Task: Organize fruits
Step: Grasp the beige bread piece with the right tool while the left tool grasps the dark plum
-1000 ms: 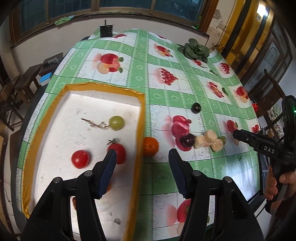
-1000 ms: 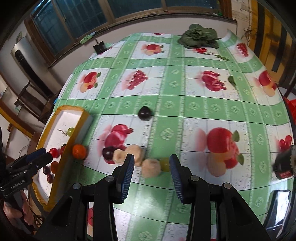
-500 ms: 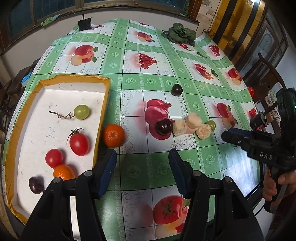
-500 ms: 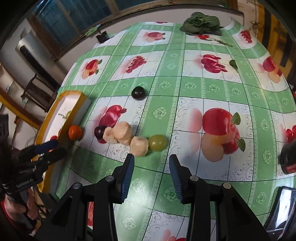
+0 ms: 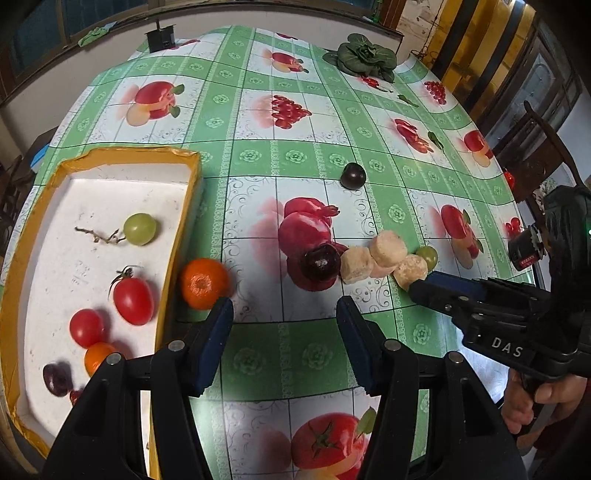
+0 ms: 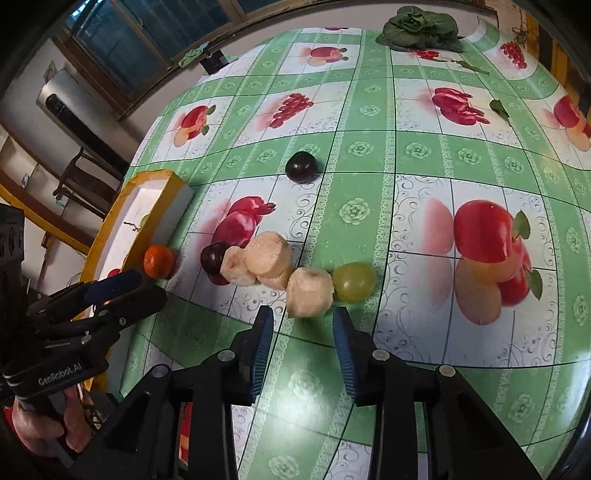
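My left gripper stands open over the tablecloth, its left fingertip close to a small orange lying just outside the yellow-rimmed white tray. The tray holds a green grape, two tomatoes, another orange and a dark plum. My right gripper is closing; its tips flank the near edge of a peeled pale fruit piece without pressing it. A green grape touches that piece on the right. Two more peeled pieces and a dark plum lie to its left.
Another dark plum sits alone farther back. A leafy green vegetable and a small black box lie at the far table edge. A red and black object rests at the right edge. Chairs stand around the table.
My left gripper has swung right, from over the tray to the cloth beside the orange. My right gripper has sunk toward the peeled piece and its jaws have narrowed.
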A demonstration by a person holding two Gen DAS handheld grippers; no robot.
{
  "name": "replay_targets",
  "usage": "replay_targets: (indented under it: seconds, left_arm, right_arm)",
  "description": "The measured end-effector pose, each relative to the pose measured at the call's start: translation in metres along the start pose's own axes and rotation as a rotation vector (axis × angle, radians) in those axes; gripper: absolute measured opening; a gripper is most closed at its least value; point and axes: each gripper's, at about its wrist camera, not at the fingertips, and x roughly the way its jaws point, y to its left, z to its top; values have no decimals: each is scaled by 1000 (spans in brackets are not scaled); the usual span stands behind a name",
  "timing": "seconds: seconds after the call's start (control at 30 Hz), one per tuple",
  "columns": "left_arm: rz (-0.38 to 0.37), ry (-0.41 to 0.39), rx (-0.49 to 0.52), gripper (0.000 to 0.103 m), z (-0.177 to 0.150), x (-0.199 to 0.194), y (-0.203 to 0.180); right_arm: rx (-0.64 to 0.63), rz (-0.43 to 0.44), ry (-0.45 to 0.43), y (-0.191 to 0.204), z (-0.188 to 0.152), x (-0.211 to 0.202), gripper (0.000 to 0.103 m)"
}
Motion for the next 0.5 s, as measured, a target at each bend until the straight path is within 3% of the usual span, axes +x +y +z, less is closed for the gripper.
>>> replay_targets:
  seconds: [0.5]
  left_arm:
    - [-82, 66, 37, 51, 16, 33, 1]
  right_arm:
    - [36, 14, -6, 11, 12, 16, 20]
